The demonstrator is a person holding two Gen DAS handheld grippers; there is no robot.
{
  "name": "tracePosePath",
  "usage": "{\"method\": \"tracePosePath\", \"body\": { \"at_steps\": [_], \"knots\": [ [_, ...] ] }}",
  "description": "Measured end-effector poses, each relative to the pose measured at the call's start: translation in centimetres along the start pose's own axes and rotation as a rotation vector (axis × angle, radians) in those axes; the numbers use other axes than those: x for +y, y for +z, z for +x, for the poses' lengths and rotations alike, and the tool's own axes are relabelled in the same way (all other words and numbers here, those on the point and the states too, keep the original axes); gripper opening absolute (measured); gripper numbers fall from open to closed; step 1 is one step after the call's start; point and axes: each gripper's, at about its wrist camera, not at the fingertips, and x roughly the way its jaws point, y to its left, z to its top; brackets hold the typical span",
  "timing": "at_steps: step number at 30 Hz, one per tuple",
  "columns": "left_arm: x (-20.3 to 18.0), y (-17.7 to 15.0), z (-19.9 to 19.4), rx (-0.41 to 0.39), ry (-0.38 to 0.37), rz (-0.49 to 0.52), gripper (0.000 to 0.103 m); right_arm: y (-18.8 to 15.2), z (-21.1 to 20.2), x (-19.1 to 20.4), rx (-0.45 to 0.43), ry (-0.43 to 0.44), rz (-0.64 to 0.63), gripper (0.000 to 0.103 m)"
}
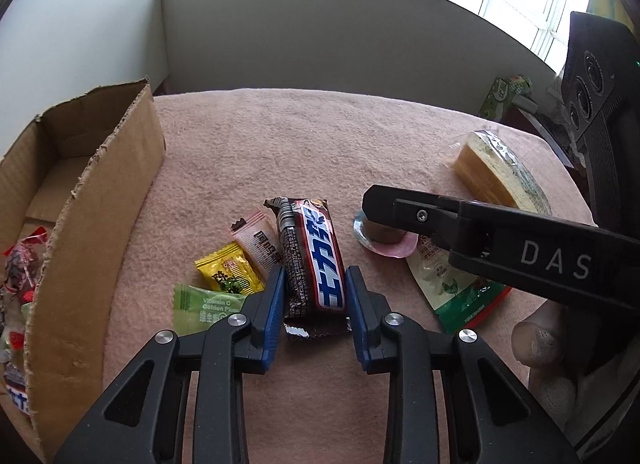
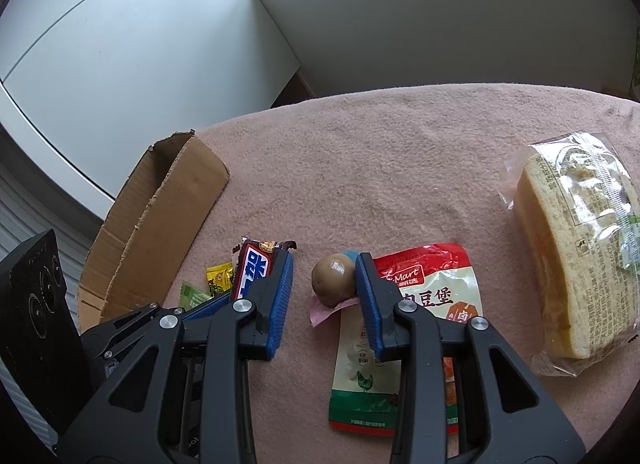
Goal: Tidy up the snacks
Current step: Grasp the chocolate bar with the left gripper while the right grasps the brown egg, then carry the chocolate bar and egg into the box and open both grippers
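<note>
closing on the chocolate bar [image 1: 310,260], the left gripper [image 1: 314,296] has its blue pads against both long sides of the wrapper near its near end, on the pink cloth [image 1: 320,135] toward the near edge. right gripper [image 2: 324,296] hangs part open with nothing in it, the round brown snack [image 2: 333,279] just ahead between its jaws. cardboard box [image 1: 100,203] at the left edge already holds some packets. risks: end-heavy grip may let the bar droop or slide out, the slick wrapper may slip, and the lift could drag the yellow candy [image 1: 228,270] lying touching beside it
</note>
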Motion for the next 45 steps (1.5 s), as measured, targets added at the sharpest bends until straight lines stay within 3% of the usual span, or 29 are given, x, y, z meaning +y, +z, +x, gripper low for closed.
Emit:
{"method": "tracePosePath", "body": {
  "at_steps": [13, 20, 33, 45],
  "knots": [
    [1.8, -0.4, -0.9, -0.010, 0.018, -0.023, 0.028, -0.8, 1.7, 2.7, 0.017, -0.143, -0.155, 0.030],
    [2.0, -0.4, -0.9, -0.020, 0.017, -0.034, 0.028, -0.8, 1.2, 2.6, -0.004, -0.142, -0.144, 0.026],
    [2.9, -0.4, -3.4, -0.078, -0.009, -0.069, 0.027, 0.0, -2.0, 1.2, -0.069, 0.006, -0.010, 0.026],
    [3.4, -1.0, -8.1, -0.176, -0.042, -0.076, 0.027, 0.7, -5.9, 3.3, -0.187, 0.045, -0.009, 0.026]
  ]
}}
